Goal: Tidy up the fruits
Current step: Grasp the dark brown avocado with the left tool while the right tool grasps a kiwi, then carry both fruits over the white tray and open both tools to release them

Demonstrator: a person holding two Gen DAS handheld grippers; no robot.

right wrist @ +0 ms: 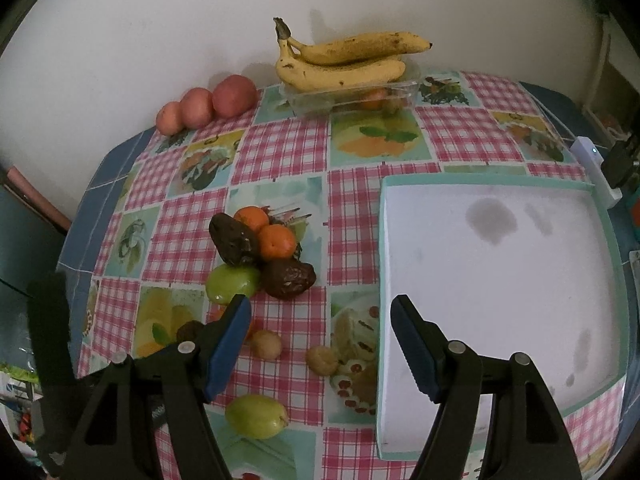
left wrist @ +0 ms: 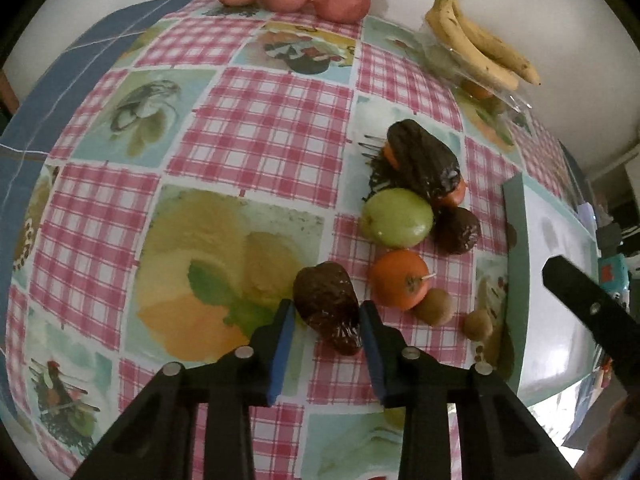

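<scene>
Left gripper [left wrist: 326, 320] brackets a dark avocado [left wrist: 326, 312] on the table [left wrist: 256, 128], jaws just short of clamping; right gripper [right wrist: 320, 344] wide, holding nothing, waiting beside the bare tray [right wrist: 500, 280].

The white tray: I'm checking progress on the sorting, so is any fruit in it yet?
No, the white tray holds no fruit; its floor shows only a few dark smudges.

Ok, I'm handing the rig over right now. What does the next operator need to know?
Left gripper: jaws around a dark avocado on the tablecloth, grip not confirmed.
Right gripper: open, empty, above the cloth by the tray.
White tray: nothing in it.
Fruit pile mid-table, two kiwis, a green apple near the edge.
Bananas on the clear tub.
Done: no fruit in the tray. Left: all loose fruit.
</scene>
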